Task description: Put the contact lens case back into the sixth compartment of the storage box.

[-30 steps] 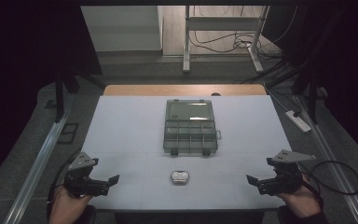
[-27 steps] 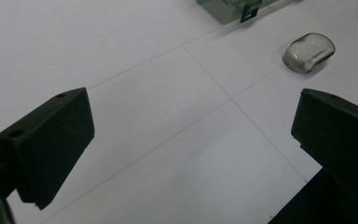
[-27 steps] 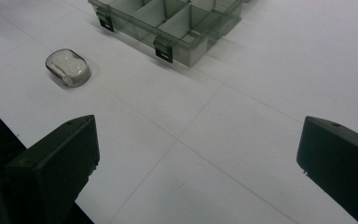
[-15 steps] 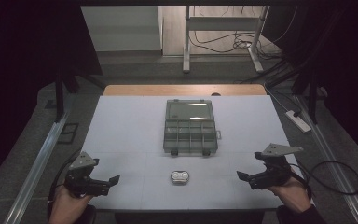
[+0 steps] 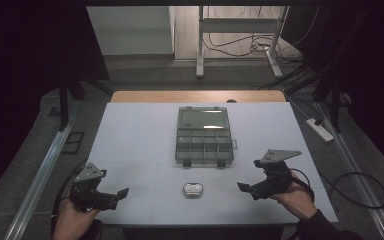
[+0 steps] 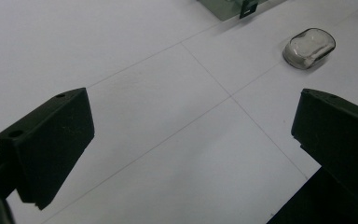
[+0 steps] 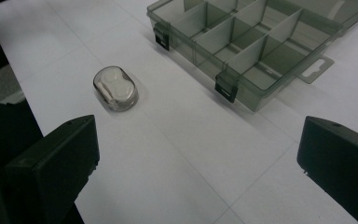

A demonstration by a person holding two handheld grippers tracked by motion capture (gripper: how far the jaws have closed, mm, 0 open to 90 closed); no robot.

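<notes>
A white, matte worktop point(image 5: 130, 135), marked with faint thin grid lines, carries two things. Near its front edge, roughly midway between the two hands, lies a small clear plastic case point(image 5: 193, 189), an oblong with rounded corners and a glossy, glassy surface; through its top two round shapes show side by side. Just behind it, toward the middle of the worktop, sits a compartment box point(image 5: 203, 135) of smoky grey translucent plastic, open, its lid lying flat on the far side. Thin upright dividers split its tray into rectangular cells, two dark latches sit on its near wall, and a flat hang tab juts from one end. The left gripper point(image 5: 114, 195), black and angular, is held low over the worktop's front left corner, well apart from the small case; its blocky matte fingers point(image 6: 51, 144) stand wide apart with bare worktop between them. The right gripper point(image 5: 250, 190) hovers at the front right, pointing toward the small case, near it but not touching; its fingers point(image 7: 56, 163) are also spread wide, holding nothing.
</notes>
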